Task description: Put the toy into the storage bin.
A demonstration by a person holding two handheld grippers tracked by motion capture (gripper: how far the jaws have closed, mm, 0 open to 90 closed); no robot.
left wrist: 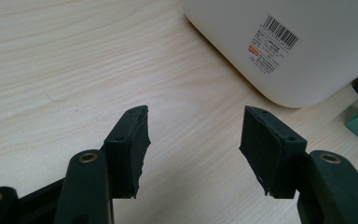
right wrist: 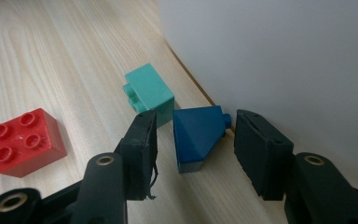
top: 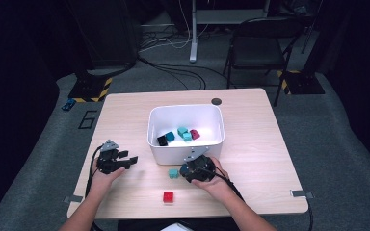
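Note:
A dark blue sloped block (right wrist: 196, 135) lies on the wooden table right against the wall of the white bin (right wrist: 284, 56). My right gripper (right wrist: 193, 135) straddles it with jaws open, a small gap on each side. Just beyond it sits a teal block (right wrist: 148, 91), and a red four-stud block (right wrist: 25, 140) lies off to the left. From above, the right gripper (top: 187, 171) is at the bin's near wall (top: 185, 151), beside the teal block (top: 173, 173). My left gripper (top: 132, 160) rests left of the bin, open and holding nothing (left wrist: 193, 135).
The bin holds several blocks: black (top: 162, 140), teal (top: 182, 131) and dark red (top: 194, 134). The red block (top: 168, 197) lies near the table's front edge. In the left gripper view the bin's labelled corner (left wrist: 307, 46) is ahead on the right. A folding chair (top: 260, 48) stands beyond the table.

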